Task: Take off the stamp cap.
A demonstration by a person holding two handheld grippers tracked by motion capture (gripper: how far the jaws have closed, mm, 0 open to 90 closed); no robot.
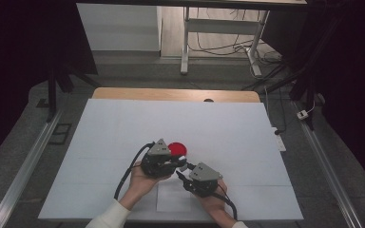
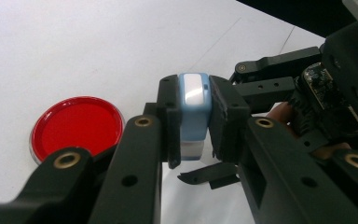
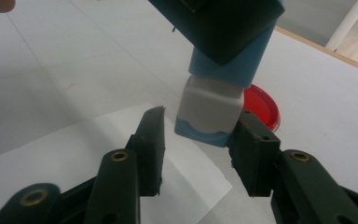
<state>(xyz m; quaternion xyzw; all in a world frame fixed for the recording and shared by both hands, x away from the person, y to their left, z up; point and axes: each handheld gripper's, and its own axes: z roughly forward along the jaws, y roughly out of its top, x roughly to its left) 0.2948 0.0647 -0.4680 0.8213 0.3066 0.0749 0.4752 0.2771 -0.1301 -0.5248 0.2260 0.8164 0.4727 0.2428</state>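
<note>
Fingers of left gripper (image 2: 193, 123) clamped on blue stamp (image 2: 194, 109); right gripper (image 3: 200, 154) fingers apart, flanking stamp's white base

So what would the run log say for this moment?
left gripper: shut on blue stamp | right gripper: open around its cap | red dish: on table

I see stamp (image 3: 223, 88) top hidden at 12 o'clock | red lid (image 3: 261, 109) half hidden | stamp tiny in high view

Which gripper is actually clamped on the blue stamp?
The left gripper: its jaws press both sides of the blue stamp. The right gripper is open, its jaws flanking the stamp's white lower end without closing on it.
</note>
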